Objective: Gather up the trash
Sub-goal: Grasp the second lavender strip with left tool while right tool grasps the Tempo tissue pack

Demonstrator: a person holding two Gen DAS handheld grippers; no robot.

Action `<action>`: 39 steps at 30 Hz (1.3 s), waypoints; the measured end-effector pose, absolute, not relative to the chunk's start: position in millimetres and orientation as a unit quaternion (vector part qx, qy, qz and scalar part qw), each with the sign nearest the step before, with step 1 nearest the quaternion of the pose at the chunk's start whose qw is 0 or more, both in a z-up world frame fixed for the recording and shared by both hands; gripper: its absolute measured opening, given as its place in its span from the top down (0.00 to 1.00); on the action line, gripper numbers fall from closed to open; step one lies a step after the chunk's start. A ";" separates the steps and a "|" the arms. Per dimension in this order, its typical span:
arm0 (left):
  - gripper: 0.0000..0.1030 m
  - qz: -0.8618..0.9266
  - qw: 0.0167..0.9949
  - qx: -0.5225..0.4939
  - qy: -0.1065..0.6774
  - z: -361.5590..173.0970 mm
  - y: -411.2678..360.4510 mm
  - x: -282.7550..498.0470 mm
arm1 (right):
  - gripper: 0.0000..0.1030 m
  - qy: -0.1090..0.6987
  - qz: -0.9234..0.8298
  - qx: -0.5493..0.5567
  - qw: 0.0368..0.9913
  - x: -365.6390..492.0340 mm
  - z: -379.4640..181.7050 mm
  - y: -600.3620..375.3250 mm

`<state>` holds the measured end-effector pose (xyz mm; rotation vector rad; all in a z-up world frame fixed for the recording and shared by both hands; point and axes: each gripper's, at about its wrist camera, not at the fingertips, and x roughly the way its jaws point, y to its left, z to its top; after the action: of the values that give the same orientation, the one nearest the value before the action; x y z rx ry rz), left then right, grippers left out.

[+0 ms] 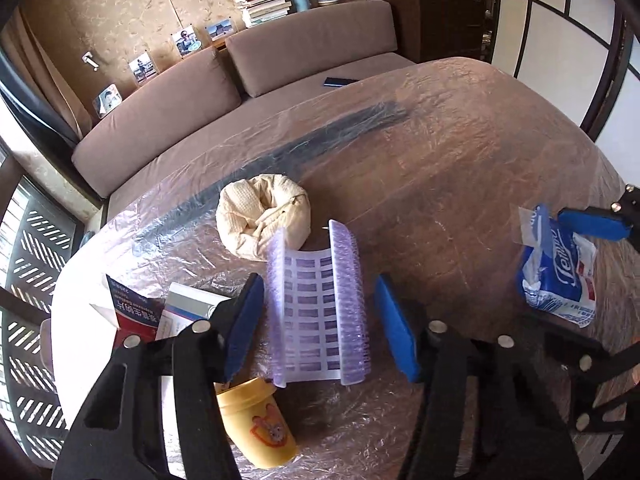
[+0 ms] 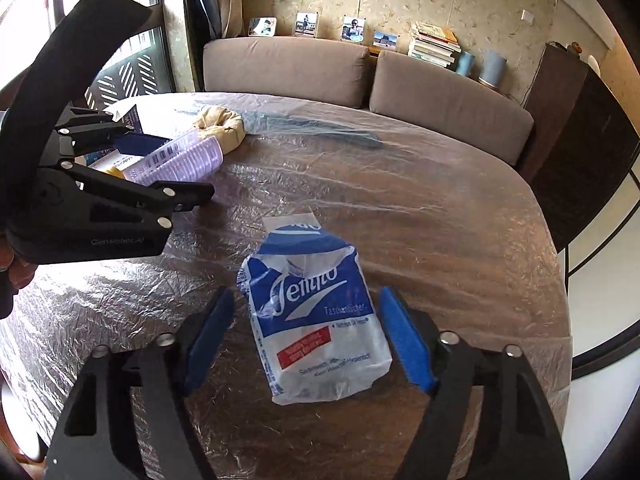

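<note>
Both your grippers straddle trash on the plastic-covered tabletop (image 2: 440, 208).

Your left gripper (image 1: 320, 320) sits with its blue pads either side of a curled, translucent purple plastic tray (image 1: 316, 308) with ribbed edges; the pads stand just clear of it, so it is open, not gripping. Your right gripper (image 2: 308, 340) likewise brackets a crumpled blue-and-white tissue packet (image 2: 316, 320) lying flat, with gaps on both sides, so it is open too. The tabletop is brown under a wrinkled, shiny clear film. Beyond the tray lies a bunched cream cloth (image 1: 264, 216); beside it are a yellow cup (image 1: 256, 424) on its side, partly hidden behind your left finger, and a red-and-blue box (image 1: 136, 312), cut off by the gripper body.
</note>
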<state>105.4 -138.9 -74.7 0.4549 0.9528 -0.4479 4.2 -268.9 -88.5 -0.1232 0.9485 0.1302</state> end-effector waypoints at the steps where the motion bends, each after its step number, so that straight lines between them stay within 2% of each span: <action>1: 0.51 -0.215 0.839 0.212 0.452 -74.7 -138.7 105.5 | 0.41 0.458 0.061 -0.060 0.885 4.4 -89.4 -269.1; 2: 0.57 -0.218 0.838 0.208 0.454 -74.6 -138.8 105.7 | 0.43 0.458 0.060 -0.061 0.885 4.0 -90.2 -269.2; 3: 0.57 -0.218 0.838 0.205 0.456 -74.0 -139.1 104.6 | 0.48 0.457 0.060 -0.059 0.885 3.8 -90.4 -269.4; 5: 0.57 -0.225 0.836 0.195 0.460 -73.3 -137.8 104.2 | 0.50 0.457 0.058 -0.054 0.886 3.0 -89.8 -270.4; 18: 0.57 -0.231 0.856 0.114 0.448 -45.4 -113.7 64.1 | 0.50 0.435 0.080 -0.020 0.897 -25.0 -60.1 -276.7; 39: 0.57 -0.171 0.873 0.094 0.446 -39.4 -75.5 -20.6 | 0.50 0.451 0.104 -0.029 0.886 -86.9 -45.1 -248.2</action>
<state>-20.6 -75.5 -39.4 0.1964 0.9326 -0.3571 -86.9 -248.2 -45.1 -0.0598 0.9375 0.2154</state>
